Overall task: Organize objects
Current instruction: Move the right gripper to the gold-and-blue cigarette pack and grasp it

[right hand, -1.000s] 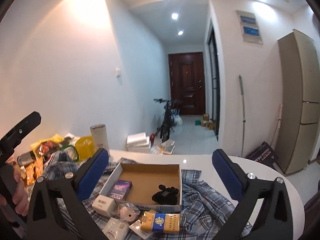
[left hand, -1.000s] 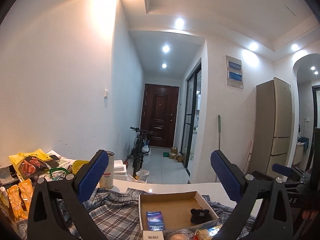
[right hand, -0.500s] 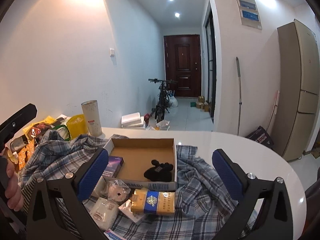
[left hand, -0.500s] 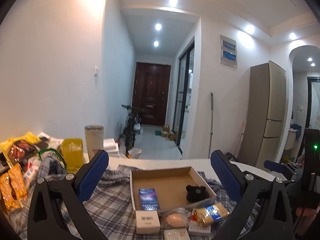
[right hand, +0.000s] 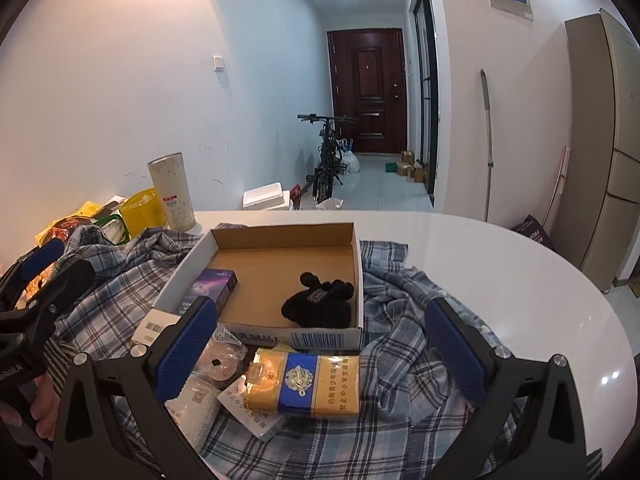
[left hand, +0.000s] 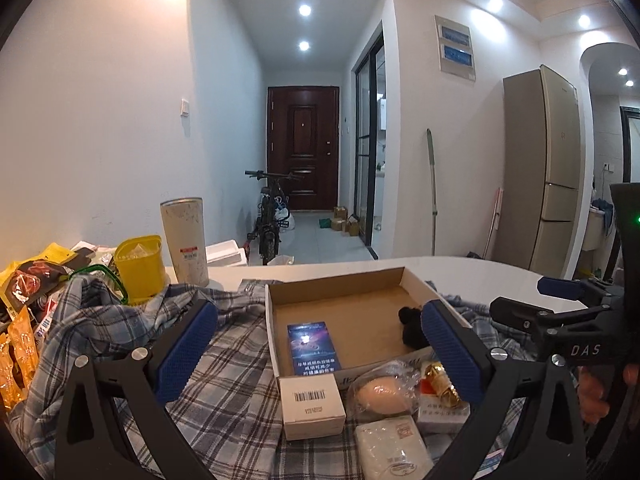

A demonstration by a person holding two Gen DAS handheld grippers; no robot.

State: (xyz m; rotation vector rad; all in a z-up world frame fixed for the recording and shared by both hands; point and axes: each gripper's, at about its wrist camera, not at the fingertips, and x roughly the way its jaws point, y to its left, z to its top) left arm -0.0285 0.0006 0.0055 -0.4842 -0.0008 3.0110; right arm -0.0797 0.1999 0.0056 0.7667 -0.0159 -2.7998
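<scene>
An open cardboard box (left hand: 336,288) (right hand: 280,236) lies on a plaid shirt (left hand: 224,360) (right hand: 392,312) on a white table. In it are a blue-purple pack (left hand: 312,346) (right hand: 212,286) and a black fuzzy item (right hand: 318,306) (left hand: 410,324). In front of the box lie a white barcode box (left hand: 312,404), a bagged round sponge (left hand: 376,394), a white packet (left hand: 394,446) and a yellow-and-blue cigarette pack (right hand: 306,382). My left gripper (left hand: 320,352) is open and empty above these loose items. My right gripper (right hand: 322,344) is open and empty above the cigarette pack.
A tall white tumbler (left hand: 185,236) (right hand: 172,192), a yellow container (left hand: 140,268) and snack packets (left hand: 24,292) crowd the table's left side. The round white table (right hand: 500,264) curves away at right. A bicycle (right hand: 328,160) and a fridge (left hand: 548,168) stand beyond.
Both grippers have tilted down and moved closer to the table, so the box and the loose items now fill the lower views. Both stay open.
</scene>
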